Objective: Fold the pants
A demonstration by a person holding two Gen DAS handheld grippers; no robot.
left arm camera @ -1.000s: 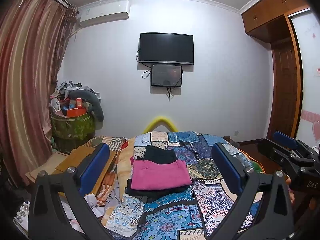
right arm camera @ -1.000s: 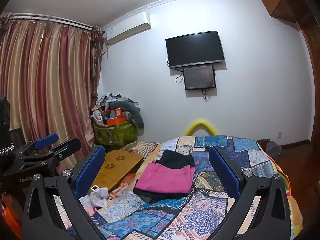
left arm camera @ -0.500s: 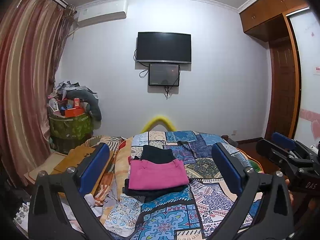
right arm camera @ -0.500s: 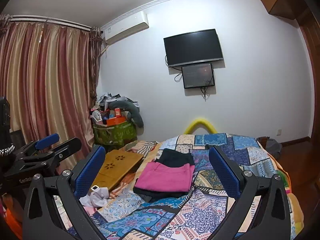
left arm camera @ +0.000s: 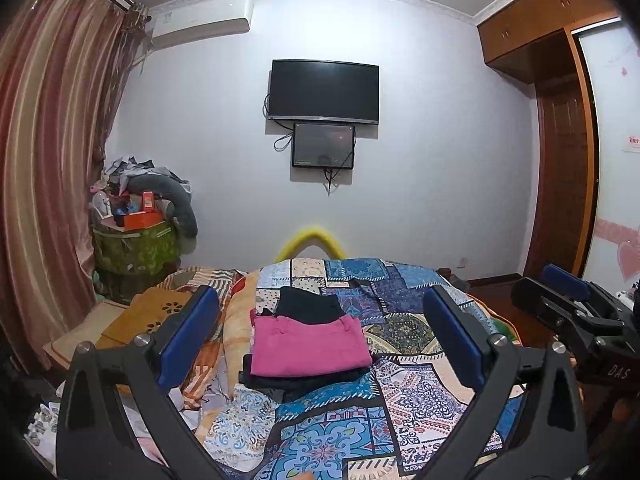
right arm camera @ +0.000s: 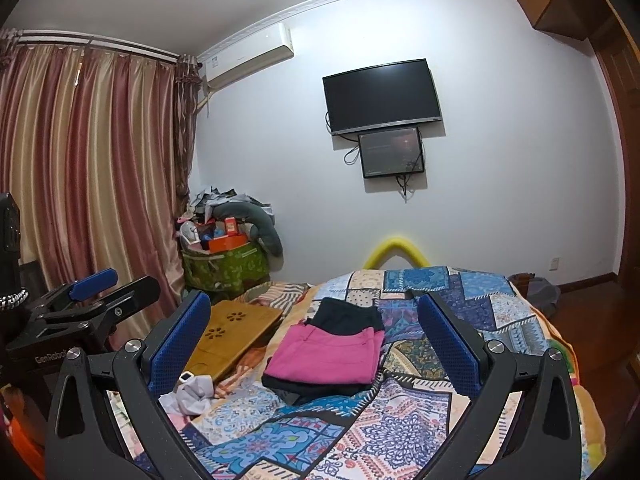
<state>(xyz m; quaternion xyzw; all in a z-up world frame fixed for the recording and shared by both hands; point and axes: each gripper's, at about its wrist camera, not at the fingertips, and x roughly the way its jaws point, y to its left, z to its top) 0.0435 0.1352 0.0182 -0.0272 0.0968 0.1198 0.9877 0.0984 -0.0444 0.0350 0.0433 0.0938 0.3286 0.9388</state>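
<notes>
Folded pink pants (left arm camera: 306, 346) lie on top of a dark folded garment (left arm camera: 310, 308) in a small stack on the patchwork bedspread (left arm camera: 404, 312). The stack also shows in the right wrist view (right arm camera: 328, 354). My left gripper (left arm camera: 320, 336) is open and empty, held above the near part of the bed, short of the stack. My right gripper (right arm camera: 316, 338) is open and empty, also held short of the stack. Each gripper shows at the edge of the other's view.
A wooden lap tray (right arm camera: 230, 330) lies left of the bed beside crumpled white cloth (right arm camera: 192, 394). A green bin piled with clutter (left arm camera: 134, 236) stands by the curtains (right arm camera: 88, 184). A TV (left arm camera: 324, 92) hangs on the far wall. A wardrobe (left arm camera: 560, 152) is at the right.
Both views have shifted slightly; the stack sits a little lower and more left between the left fingers. Nothing was grasped or released.
</notes>
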